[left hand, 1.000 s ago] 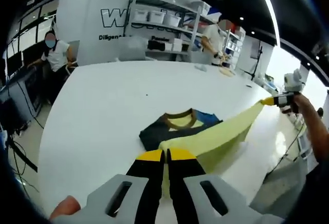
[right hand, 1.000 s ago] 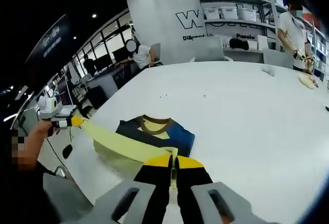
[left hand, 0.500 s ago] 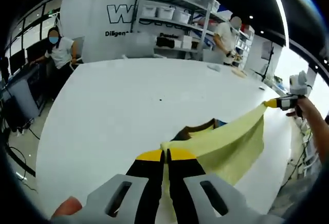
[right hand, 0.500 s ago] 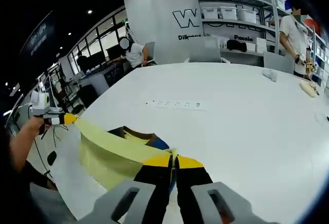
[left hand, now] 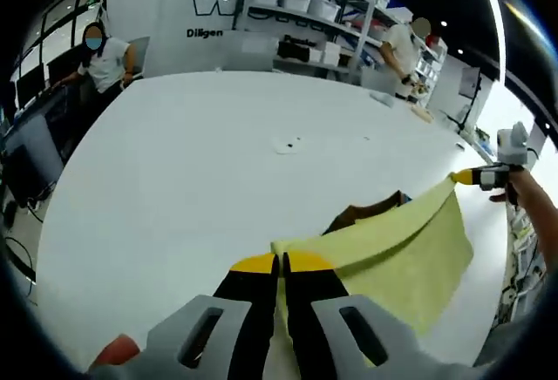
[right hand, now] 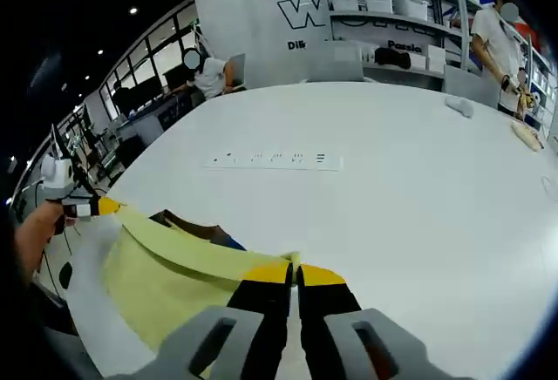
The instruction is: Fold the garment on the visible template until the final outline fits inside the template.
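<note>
**Two corners pinched, the fold held in mid-air**

Two grippers each clamp a corner of the garment (left hand: 397, 249): the left gripper (left hand: 281, 265) at 6 o'clock in its own view, jaws closed on the yellow hem, and the right gripper (right hand: 295, 274) at 6 o'clock in its view, likewise closed on the cloth (right hand: 166, 267). The yellow panel hangs taut between them, with the dark collar end showing just behind it at about 4 o'clock in the left gripper view, on the white table (left hand: 192, 179).

To do this step well, I judge both corners should travel together at equal height, keeping the edge straight, and be laid down square over the rest so the outline shrinks evenly; no template outline is clear to me here, so alignment needs checking before release.

Farther out, a small object (left hand: 288, 145) lies at 12 o'clock on the table, and a power strip (right hand: 275, 160) at 12 o'clock in the right gripper view, both well apart from the garment. Beyond stand shelves (right hand: 384, 14) and people (left hand: 106, 49). Nothing blocks the fold.
</note>
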Tool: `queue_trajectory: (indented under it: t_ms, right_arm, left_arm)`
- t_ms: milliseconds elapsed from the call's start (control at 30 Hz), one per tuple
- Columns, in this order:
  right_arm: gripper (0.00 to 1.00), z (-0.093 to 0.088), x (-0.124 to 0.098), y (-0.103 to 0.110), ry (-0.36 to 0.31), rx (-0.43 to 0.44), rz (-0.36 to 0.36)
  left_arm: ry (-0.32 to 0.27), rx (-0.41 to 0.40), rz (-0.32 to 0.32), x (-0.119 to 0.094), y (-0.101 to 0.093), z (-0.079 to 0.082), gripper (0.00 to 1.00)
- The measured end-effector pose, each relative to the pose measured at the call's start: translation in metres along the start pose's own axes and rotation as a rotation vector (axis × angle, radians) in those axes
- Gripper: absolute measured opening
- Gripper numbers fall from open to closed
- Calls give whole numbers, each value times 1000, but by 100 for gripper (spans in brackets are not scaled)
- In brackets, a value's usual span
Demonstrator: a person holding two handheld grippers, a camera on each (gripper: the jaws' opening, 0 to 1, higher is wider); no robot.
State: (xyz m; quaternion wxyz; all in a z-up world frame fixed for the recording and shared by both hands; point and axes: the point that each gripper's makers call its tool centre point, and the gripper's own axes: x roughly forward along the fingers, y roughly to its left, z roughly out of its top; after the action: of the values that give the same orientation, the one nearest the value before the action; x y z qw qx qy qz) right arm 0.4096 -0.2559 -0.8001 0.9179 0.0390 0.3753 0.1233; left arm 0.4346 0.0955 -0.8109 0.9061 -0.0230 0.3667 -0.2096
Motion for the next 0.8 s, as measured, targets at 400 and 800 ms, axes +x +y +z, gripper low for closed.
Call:
queue_trajectory:
  t_ms: [400, 800]
  right_arm:
    - [0, -23, 41, -16, 47, -48, -58]
    - [0, -38, 54, -20, 104, -206, -117]
  left_arm:
    - [30, 27, 38, 28, 12, -17, 0]
    - [32, 111, 66, 38, 18, -28, 0]
